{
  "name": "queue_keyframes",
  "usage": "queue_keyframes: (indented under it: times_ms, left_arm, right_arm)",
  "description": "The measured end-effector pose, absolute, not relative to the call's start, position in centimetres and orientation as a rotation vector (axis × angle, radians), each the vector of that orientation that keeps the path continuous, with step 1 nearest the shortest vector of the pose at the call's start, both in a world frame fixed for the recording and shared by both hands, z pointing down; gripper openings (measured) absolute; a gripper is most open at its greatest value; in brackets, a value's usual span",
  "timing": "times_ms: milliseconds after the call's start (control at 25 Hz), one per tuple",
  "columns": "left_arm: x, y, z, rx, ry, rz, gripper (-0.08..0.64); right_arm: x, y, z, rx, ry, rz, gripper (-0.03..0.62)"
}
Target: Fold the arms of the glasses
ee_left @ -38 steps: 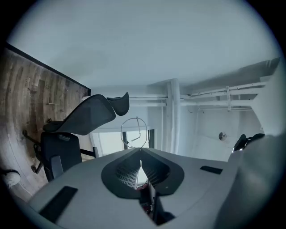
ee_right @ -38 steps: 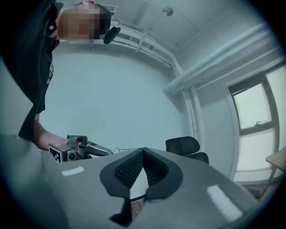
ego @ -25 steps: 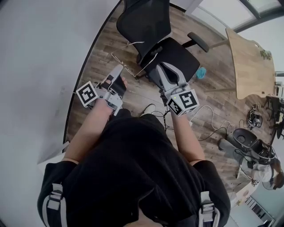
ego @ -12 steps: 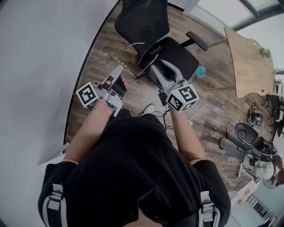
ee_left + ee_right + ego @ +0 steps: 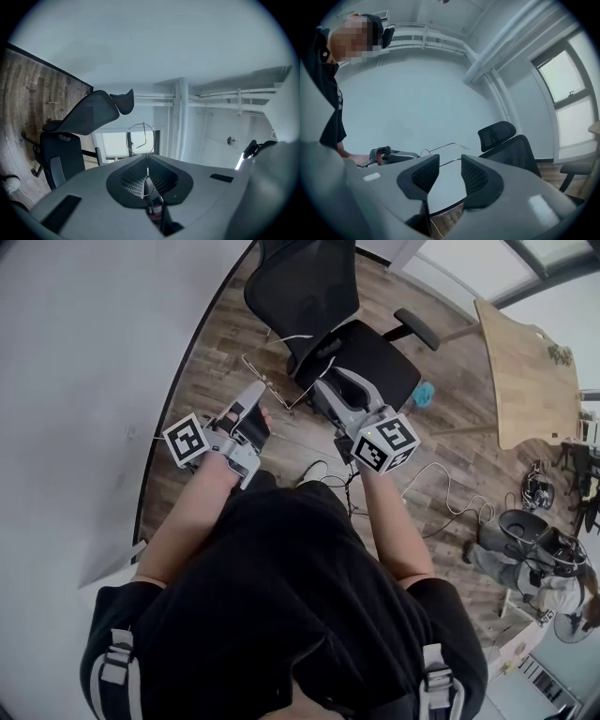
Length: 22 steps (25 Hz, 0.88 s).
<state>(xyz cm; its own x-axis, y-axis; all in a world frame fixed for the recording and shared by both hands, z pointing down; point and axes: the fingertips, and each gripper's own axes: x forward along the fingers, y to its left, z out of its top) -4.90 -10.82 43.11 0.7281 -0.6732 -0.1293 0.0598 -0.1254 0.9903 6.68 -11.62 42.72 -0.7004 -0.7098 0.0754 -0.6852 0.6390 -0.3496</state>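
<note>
- Setting: wood floor (image 5: 220, 352) w/ black office chair (image 5: 314, 292) just past the grippers. No table is in use; the work is done mid-air in front of the person (image 5: 281, 596).
- L gripper (image 5: 254, 390): jaws together, clamped on the thin wire frame of the glasses (image 5: 266, 382). L gripper view shows the wire pinched right at the closed tips (image 5: 147, 163), w/ a round lens rim and a bent earpiece (image 5: 145, 138) sticking out beyond them.
- R gripper (image 5: 330, 382): jaws apart and opening. R gripper view has a clear gap btw the pads (image 5: 450, 164). A thin wire shows in the gap near the tips, but neither pad presses on it, so it grips nothing.
- Glasses: held up off the floor, btw the two grippers, chair behind. From the R side (image 5: 445, 146) they hang from the L gripper (image 5: 389, 153) only.
- Progress, my read: one arm (image 5: 286, 335) juts out from the frame toward the chair, so it's prob. not yet folded. The other runs from the frame toward the R jaws; too thin to tell if it's fully in.
- Left to do: at least one arm to swing flat against the frame, maybe both. R gripper is free to take it, L keeps the frame steady. Approx. early-to-mid task.
</note>
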Motion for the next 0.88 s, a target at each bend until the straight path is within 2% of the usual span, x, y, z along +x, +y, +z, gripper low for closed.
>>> queue_keyframes:
  times_ms: [880]
  left_arm:
    - [-4.2, -10.6, 43.8, 1.573, -0.461, -0.633, 0.014]
  right_arm:
    - [3.5, -12.2, 42.7, -1.069, 2.831, -0.551, 0.126]
